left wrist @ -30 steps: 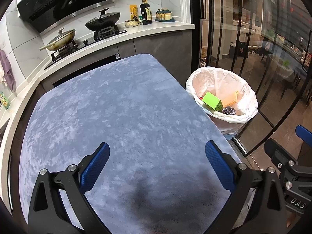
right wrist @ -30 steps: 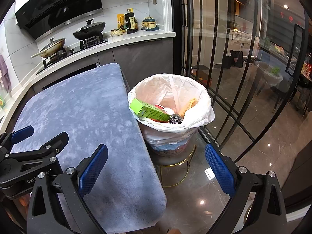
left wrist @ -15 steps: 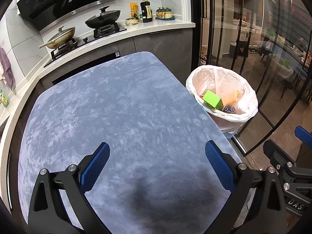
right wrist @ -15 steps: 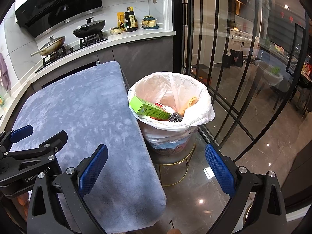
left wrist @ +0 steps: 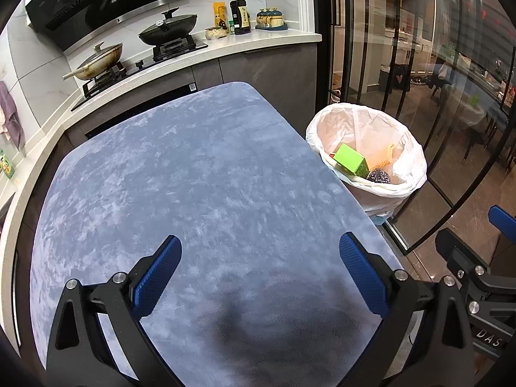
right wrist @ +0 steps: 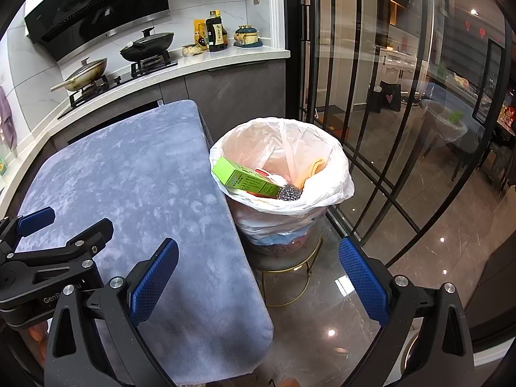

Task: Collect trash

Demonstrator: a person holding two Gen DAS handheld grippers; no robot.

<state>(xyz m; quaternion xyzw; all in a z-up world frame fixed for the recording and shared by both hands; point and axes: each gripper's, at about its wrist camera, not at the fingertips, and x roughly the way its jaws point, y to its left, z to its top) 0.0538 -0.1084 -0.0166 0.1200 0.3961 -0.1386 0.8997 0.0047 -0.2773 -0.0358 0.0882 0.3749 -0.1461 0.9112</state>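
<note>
Much of the trash sits low in the bin (right wrist: 280,174), so only the top layer reads: a green carton (right wrist: 246,179) leaning on the near rim, a steel-wool scourer (right wrist: 289,192) touching its lower end, a yellow-orange item (right wrist: 311,167) against the liner, and a red-and-white scrap between them that cannot be identified. The bin's base, on a gold-legged stool (right wrist: 287,267), is partly masked by the white liner (right wrist: 325,148) folded over the rim. In the left wrist view the same bin (left wrist: 367,148) stands just beside the far right edge of the worktop (left wrist: 193,177).

The left gripper (left wrist: 259,274) hangs over the worktop with its jaws spread wide and nothing between them. The right gripper (right wrist: 258,277) is likewise wide and empty, straddling the worktop's right edge and the glossy floor (right wrist: 419,258).

The worktop wears a blue-grey plush cloth. Behind it runs a white counter (left wrist: 225,45) with two lidded pans (left wrist: 167,27) on a hob, bottles and jars. Black-framed glass doors (right wrist: 387,96) close the right side, full of reflections.
</note>
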